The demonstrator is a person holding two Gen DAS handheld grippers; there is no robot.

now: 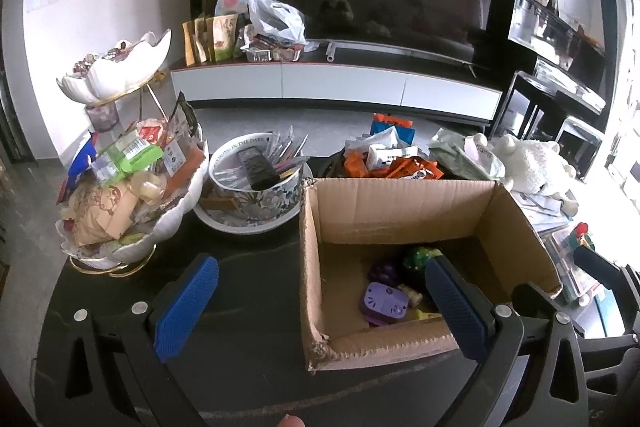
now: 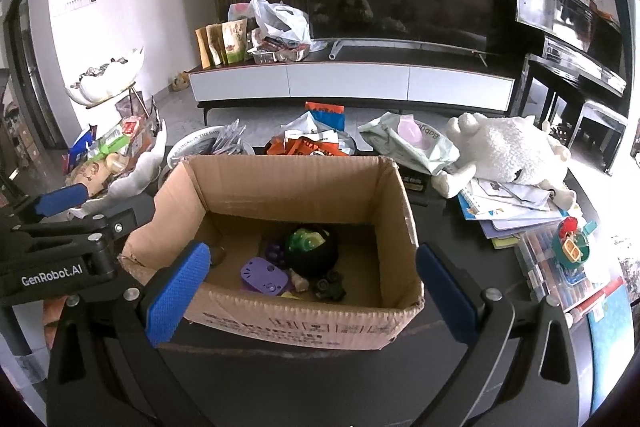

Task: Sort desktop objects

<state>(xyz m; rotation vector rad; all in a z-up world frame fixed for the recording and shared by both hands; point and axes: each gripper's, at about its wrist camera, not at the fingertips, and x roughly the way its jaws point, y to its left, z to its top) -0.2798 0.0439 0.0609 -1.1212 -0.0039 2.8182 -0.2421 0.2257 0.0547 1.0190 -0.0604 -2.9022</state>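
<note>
An open cardboard box stands on the dark table. Inside it lie a purple toy, a green and black toy and a few small pieces. My left gripper is open and empty, in front of the box's left front corner. My right gripper is open and empty, centred over the box's front wall. The left gripper also shows at the left edge of the right wrist view.
A tiered white dish of snacks and a floral bowl with pens and a remote stand left of the box. Behind it are orange packets and wet wipes. A white plush toy, papers and a clear organiser lie right.
</note>
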